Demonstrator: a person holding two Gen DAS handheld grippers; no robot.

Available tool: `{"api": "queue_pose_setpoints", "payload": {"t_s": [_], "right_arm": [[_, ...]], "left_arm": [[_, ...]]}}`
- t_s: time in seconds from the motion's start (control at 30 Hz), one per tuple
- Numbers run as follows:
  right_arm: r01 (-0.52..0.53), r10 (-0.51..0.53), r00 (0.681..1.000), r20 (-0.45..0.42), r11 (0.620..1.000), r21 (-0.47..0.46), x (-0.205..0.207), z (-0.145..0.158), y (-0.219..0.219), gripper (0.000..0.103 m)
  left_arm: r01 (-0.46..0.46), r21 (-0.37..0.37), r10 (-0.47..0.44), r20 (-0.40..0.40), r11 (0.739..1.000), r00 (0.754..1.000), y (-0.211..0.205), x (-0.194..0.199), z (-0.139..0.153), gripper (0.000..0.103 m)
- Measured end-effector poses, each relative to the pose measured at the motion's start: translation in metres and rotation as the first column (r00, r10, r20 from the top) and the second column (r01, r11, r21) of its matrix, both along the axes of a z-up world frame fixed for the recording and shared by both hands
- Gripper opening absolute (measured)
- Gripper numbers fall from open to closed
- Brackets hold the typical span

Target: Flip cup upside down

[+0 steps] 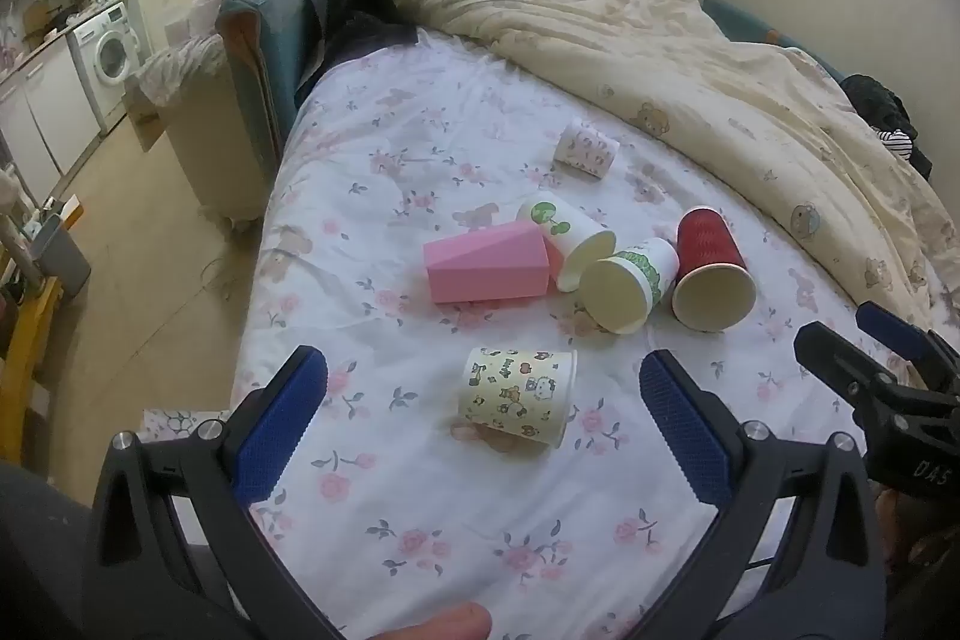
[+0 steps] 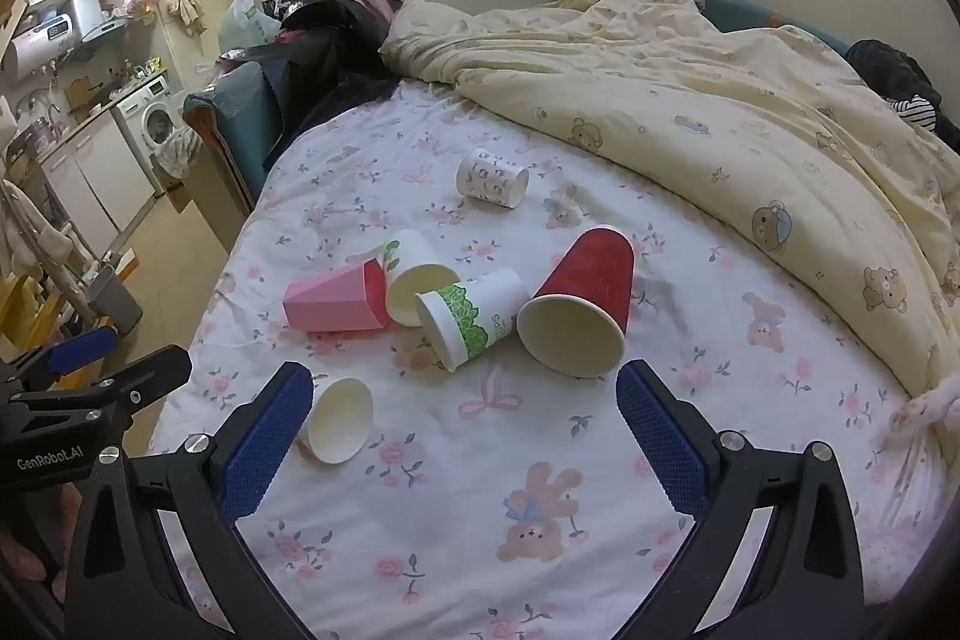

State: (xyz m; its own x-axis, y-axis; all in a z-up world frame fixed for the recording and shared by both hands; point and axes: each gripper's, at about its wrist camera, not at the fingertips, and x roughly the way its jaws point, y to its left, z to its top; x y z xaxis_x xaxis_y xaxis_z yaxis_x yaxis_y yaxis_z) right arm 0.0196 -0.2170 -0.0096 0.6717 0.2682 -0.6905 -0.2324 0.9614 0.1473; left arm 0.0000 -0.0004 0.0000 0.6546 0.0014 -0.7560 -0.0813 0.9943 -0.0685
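Observation:
Several cups lie on their sides on the flowered bedsheet (image 1: 420, 148). A cartoon-print paper cup (image 1: 519, 396) lies nearest my left gripper (image 1: 483, 382), which is open and empty just before it; the same cup shows its open mouth in the right wrist view (image 2: 339, 421). Behind lie a pink faceted cup (image 1: 486, 272), a white cup with green print (image 1: 570, 241), a green-banded white cup (image 1: 627, 283), a red cup (image 1: 711, 271) and a small patterned cup (image 1: 585, 147). My right gripper (image 2: 465, 394) is open and empty, in front of the red cup (image 2: 579, 301).
A cream quilt (image 1: 690, 58) is bunched along the right and far side of the bed. Dark clothes and a teal cushion (image 1: 270, 40) sit at the bed's far left. The bed's left edge drops to the floor, with a washing machine (image 1: 114, 52) beyond.

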Motion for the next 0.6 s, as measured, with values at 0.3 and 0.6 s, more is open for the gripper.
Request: {"api": "queue_pose_setpoints", "payload": {"t_s": [0.3,0.6], "right_arm": [[0.002,-0.002,1.000,-0.005,1.000,0.005,0.0002,-0.0011,-0.0002,0.103],[0.003,-0.003,1.000,-0.011,1.000,0.012,0.0015,-0.0019,-0.0011,0.103]], "left_arm": [[0.000,0.004,0.000,0.001,1.000,1.000,-0.0003,0.0001,0.0005,0.103],[-0.001,0.005,0.001,0.001,1.000,1.000,-0.0002,0.0003,0.0006,0.103]]}}
